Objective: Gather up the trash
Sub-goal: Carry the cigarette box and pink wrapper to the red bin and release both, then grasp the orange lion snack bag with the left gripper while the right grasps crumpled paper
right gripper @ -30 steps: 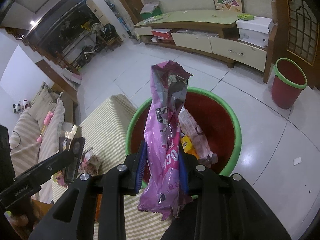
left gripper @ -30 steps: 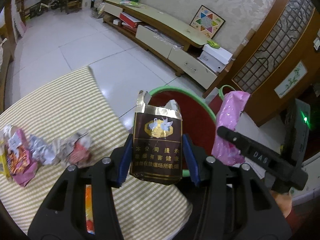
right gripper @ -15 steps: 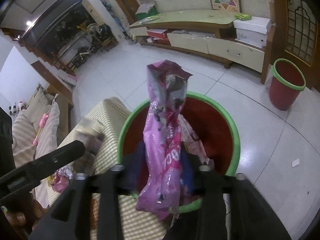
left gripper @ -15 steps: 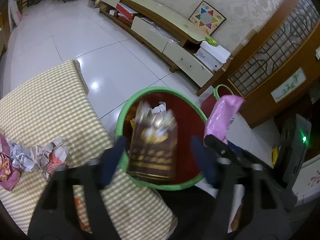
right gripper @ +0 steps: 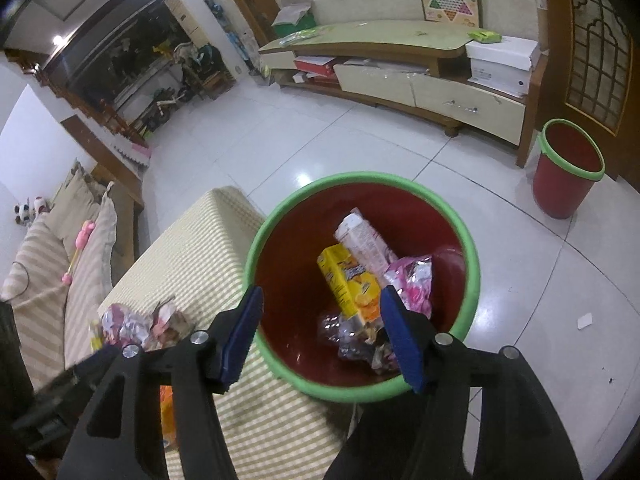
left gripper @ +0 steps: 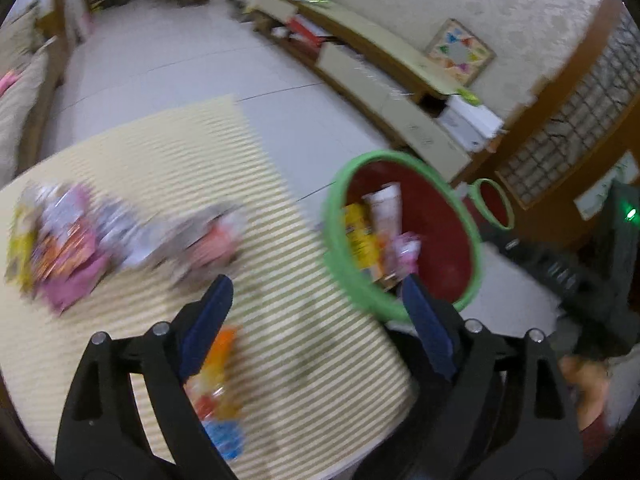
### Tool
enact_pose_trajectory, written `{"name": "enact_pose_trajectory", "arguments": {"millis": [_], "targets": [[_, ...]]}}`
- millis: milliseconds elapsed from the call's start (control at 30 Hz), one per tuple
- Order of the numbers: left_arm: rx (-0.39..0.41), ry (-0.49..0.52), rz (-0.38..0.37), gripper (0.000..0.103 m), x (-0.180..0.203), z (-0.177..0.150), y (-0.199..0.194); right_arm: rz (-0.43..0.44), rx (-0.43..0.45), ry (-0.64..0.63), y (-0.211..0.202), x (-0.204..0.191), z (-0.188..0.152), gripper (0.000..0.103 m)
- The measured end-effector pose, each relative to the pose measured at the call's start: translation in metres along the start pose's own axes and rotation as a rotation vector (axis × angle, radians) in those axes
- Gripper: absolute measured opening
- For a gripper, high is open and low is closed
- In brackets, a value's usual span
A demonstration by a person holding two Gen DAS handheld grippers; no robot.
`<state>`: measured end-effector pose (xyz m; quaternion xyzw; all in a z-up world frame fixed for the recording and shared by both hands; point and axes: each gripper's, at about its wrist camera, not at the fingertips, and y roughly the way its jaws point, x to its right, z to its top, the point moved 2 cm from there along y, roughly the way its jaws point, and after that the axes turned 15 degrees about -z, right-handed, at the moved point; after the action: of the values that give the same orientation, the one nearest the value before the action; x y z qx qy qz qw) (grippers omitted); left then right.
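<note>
A red bin with a green rim [right gripper: 362, 178] [left gripper: 400, 308] stands on the floor beside the checked table [right gripper: 192, 248] [left gripper: 152, 152]. Inside lie a yellow box [right gripper: 348, 284], a pale carton [right gripper: 366, 242], a pink wrapper [right gripper: 412, 284] and crumpled foil. My right gripper [right gripper: 320, 332] is open and empty over the bin's near rim. My left gripper [left gripper: 316, 320] is open and empty above the table edge, left of the bin. Crumpled wrappers [left gripper: 64, 248] [right gripper: 140, 324] lie on the table at the left. An orange packet [left gripper: 216, 384] lies on the table below the left fingers.
A second, smaller red bin [right gripper: 568, 168] stands by the wooden door. A long low cabinet [right gripper: 400, 76] runs along the far wall. A sofa with cushions [right gripper: 60, 248] is at the left. White tiled floor [right gripper: 280, 148] lies beyond the table.
Both grippers have opened. The brown cigarette pack has left the left gripper and the pink wrapper has left the right; the pink wrapper now lies in the bin. The left view swung toward the table.
</note>
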<state>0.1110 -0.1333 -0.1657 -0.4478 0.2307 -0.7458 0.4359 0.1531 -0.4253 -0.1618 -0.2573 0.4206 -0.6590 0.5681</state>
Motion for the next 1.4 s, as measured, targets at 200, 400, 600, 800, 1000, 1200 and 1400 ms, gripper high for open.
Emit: {"name": "enact_pose_trajectory", "arguments": {"millis": [200,400,600,800,1000,1200,1400], "targets": [[-0.059,-0.154,0.116,0.084,-0.067,-0.048,-0.021,0.021,-0.038,-0.041,0.0,-0.023,-0.02,0.064],[-0.091,-0.249,0.077,0.085,-0.084,-0.068,-0.015,0.047,-0.077,-0.097,-0.001,-0.05,-0.039,0.065],[-0.166,-0.278,0.033,0.076,-0.087,-0.065,0.014,0.072,-0.085,-0.131,-0.009,-0.068,-0.047,0.069],[-0.175,-0.257,0.023,0.049,-0.093,-0.076,0.005,0.079,-0.092,-0.171,-0.012,-0.084,-0.053,0.069],[-0.155,-0.198,0.073,0.049,-0.104,-0.082,-0.025,0.102,-0.121,-0.248,0.004,-0.116,-0.06,0.069],[-0.134,-0.229,0.11,0.05,-0.127,-0.098,-0.051,0.135,-0.156,-0.304,0.033,-0.159,-0.054,0.069],[-0.124,-0.276,0.141,0.051,-0.144,-0.109,-0.059,0.122,-0.234,-0.31,0.076,-0.191,-0.042,0.074]]}}
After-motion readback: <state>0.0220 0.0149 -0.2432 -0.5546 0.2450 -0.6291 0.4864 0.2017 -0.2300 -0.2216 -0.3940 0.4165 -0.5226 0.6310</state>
